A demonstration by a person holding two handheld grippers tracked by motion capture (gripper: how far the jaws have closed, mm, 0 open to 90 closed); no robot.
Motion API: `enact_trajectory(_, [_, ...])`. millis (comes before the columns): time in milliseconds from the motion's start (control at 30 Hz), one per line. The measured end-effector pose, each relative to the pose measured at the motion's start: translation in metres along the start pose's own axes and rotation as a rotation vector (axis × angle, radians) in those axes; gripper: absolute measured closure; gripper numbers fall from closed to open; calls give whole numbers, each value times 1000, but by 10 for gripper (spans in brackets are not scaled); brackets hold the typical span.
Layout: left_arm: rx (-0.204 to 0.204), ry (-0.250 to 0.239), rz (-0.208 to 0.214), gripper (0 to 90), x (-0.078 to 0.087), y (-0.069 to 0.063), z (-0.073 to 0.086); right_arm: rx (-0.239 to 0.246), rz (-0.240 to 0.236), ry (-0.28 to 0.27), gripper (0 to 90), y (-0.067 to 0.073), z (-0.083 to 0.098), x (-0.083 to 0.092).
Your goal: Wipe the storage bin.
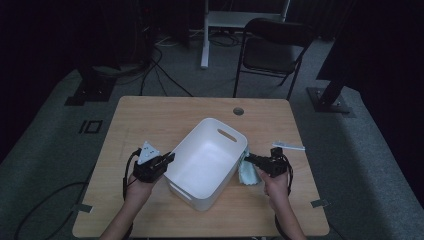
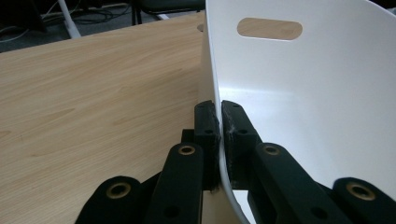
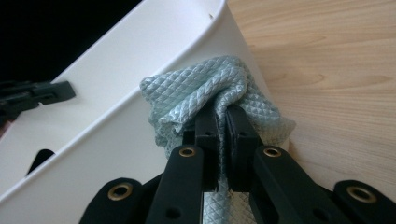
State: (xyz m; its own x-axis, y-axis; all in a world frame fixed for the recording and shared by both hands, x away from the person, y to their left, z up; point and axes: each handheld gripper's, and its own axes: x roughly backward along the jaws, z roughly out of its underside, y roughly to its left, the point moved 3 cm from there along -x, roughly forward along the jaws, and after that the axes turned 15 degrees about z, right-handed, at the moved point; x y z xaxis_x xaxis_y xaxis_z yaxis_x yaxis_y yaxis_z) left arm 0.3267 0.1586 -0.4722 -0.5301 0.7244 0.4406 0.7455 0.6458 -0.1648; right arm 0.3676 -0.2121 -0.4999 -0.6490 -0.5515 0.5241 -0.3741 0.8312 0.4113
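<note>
A white plastic bin (image 1: 206, 161) with handle slots sits empty in the middle of the wooden table (image 1: 150, 120). My left gripper (image 1: 170, 158) is shut on the bin's left wall; in the left gripper view the thin white wall (image 2: 219, 140) is pinched between my left gripper's (image 2: 219, 116) two pads. My right gripper (image 1: 248, 158) is shut on a pale green quilted cloth (image 1: 246, 172), pressed against the bin's right outer wall. In the right gripper view the cloth (image 3: 205, 88) bunches up over my right gripper (image 3: 222, 119) against the bin (image 3: 116, 70).
A small white strip (image 1: 288, 146) lies on the table right of the bin. A round cable hole (image 1: 238, 111) is near the table's far edge. A black folding chair (image 1: 272, 50) and a white desk leg (image 1: 205, 35) stand beyond on the grey carpet.
</note>
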Motion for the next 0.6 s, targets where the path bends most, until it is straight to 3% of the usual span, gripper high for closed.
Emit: enact_trajectory(600, [5, -5, -3, 857, 0, -1, 0, 4, 58, 73, 855, -12, 13, -21])
